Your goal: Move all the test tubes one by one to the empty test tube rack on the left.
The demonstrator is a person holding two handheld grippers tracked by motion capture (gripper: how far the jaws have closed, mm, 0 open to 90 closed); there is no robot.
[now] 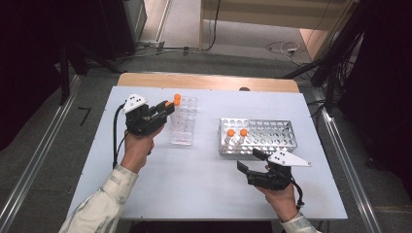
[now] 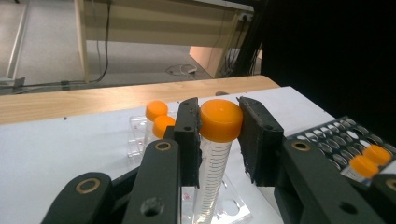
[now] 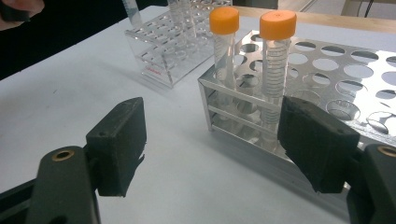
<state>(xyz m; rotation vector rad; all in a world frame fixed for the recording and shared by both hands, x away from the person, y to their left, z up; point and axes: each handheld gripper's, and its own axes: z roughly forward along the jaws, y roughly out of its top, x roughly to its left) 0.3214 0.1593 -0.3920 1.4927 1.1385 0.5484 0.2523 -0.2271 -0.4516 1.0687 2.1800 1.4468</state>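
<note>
The orange-capped tube (image 2: 215, 154) stands nearly upright, cap on top and long axis vertical, pinched just under its cap by the left gripper (image 2: 218, 135), whose jaws press on both sides. It hangs above the clear plastic rack (image 1: 183, 127) at the table's (image 1: 145, 184) left side. The left gripper view shows the tube's graduation marks and its lower end over the rack's holes; the high view gives just an orange dot at the jaws. Two more capped tubes (image 2: 158, 117) stand in the clear rack. Over right, the metal rack (image 3: 327, 70) holds two capped tubes (image 3: 247, 56) in its near corner. The right gripper (image 3: 219, 144) waits before that rack, jaws spread wide, holding nothing.
</note>
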